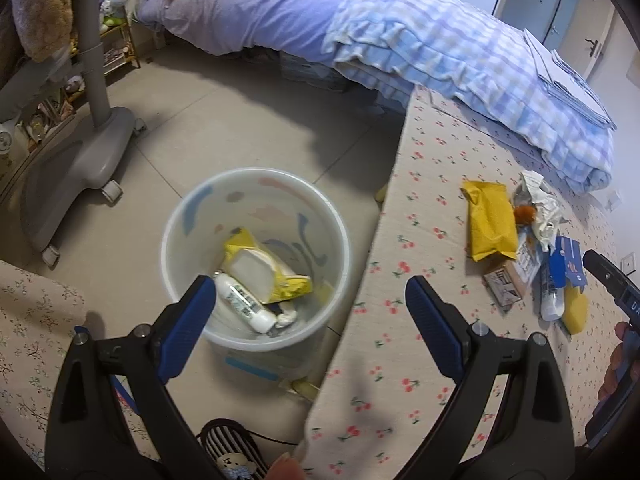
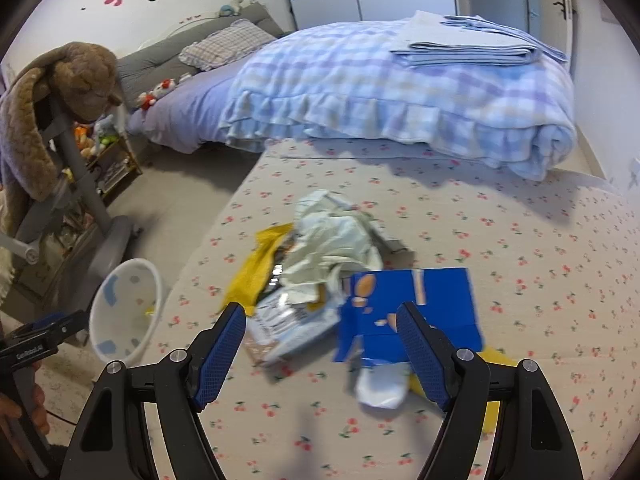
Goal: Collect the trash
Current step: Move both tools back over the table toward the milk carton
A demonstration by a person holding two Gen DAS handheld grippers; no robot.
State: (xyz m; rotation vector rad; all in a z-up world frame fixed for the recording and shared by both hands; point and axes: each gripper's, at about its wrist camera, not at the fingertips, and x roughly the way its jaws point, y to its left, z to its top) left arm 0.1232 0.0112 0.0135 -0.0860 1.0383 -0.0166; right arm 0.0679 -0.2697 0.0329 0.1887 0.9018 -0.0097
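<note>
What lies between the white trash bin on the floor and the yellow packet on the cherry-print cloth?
In the left wrist view, only bare cherry-print cloth lies between the trash bin and the yellow packet; the other trash sits beyond the packet.

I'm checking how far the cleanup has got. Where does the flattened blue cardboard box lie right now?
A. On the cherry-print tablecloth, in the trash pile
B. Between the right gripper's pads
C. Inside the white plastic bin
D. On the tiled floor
A: the flattened blue cardboard box lies on the cherry-print tablecloth, in the pile beside crumpled white paper; the right gripper is open and empty.
</note>
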